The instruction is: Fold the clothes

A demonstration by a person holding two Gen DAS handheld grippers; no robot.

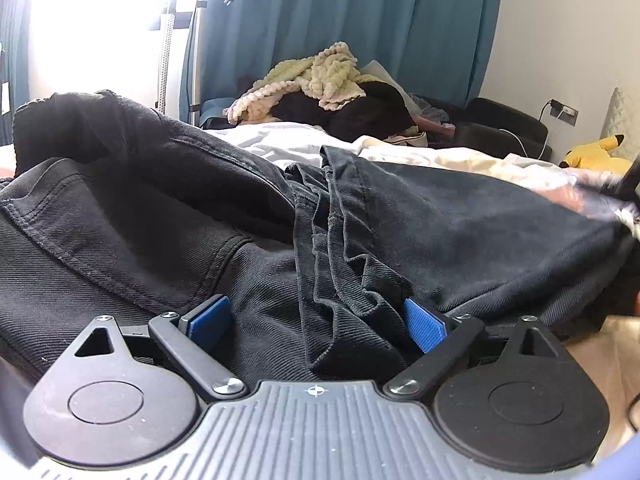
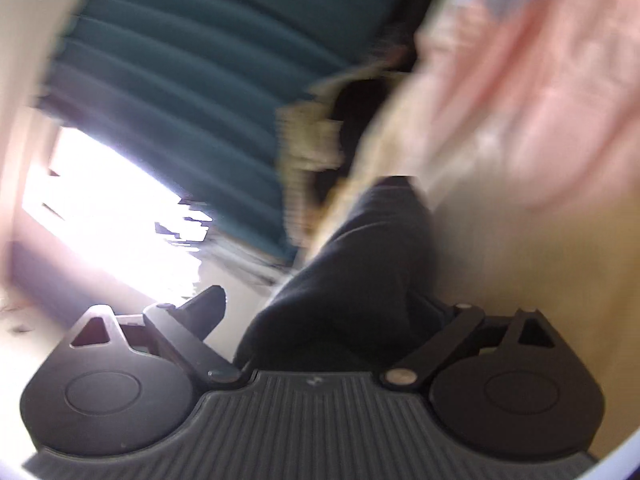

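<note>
A pair of black jeans (image 1: 160, 220) lies spread over the bed and fills the left wrist view. A bunched fold of it runs up the middle. My left gripper (image 1: 316, 320) rests low on the jeans, open, its blue pads (image 1: 210, 320) wide apart with that fold lying between them. The right wrist view is tilted and blurred by motion. My right gripper (image 2: 324, 312) is open there, and a dark cloth (image 2: 360, 260), probably the jeans, hangs between its fingers and hides the right fingertip.
Behind the jeans is a white bedsheet (image 1: 288, 140), then a pile of clothes topped by a cream knit blanket (image 1: 320, 76). A teal curtain (image 1: 340, 20) and bright window (image 1: 100, 20) stand at the back. A yellow plush toy (image 1: 596, 152) lies right. Pink-and-cream bedding (image 2: 520, 80) fills the right side.
</note>
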